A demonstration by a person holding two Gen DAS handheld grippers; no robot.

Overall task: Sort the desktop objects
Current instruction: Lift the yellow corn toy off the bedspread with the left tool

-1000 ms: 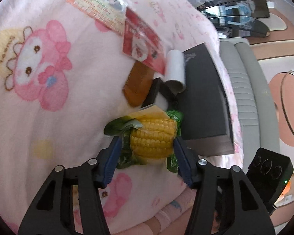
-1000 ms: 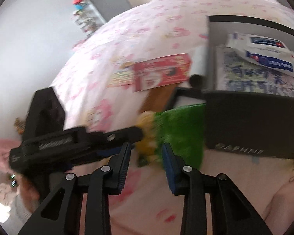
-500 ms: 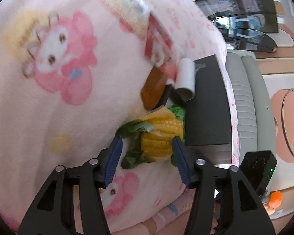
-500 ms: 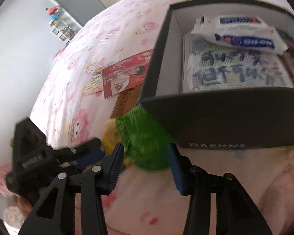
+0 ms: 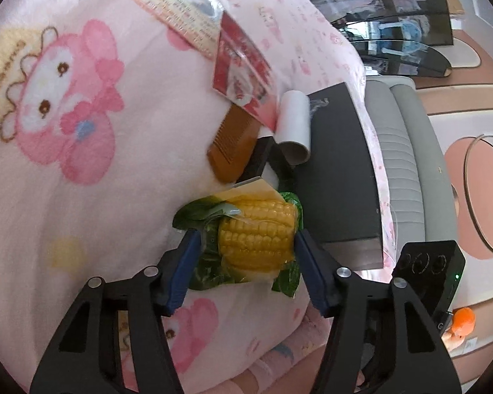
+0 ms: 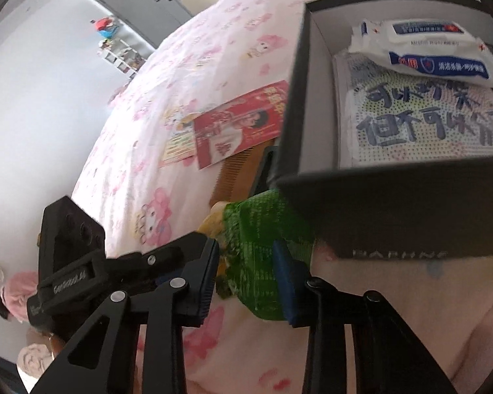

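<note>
Gripping the packaged corn (image 5: 256, 233) beside the black box (image 6: 394, 210)
Both the left gripper (image 5: 246, 262) and right gripper (image 6: 246, 269) clamp it on the blanket (image 5: 82, 197); next, I judge, lifting it over the wall.

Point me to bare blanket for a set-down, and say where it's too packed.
Free: the blanket left of the comb, below the yellow card, around the cartoon print. Inside the black box, only the strip beside its left wall looks bare. Crowded: the box's near corner, where corn packet, both grippers, comb, red packet and white roll bunch together.
</note>
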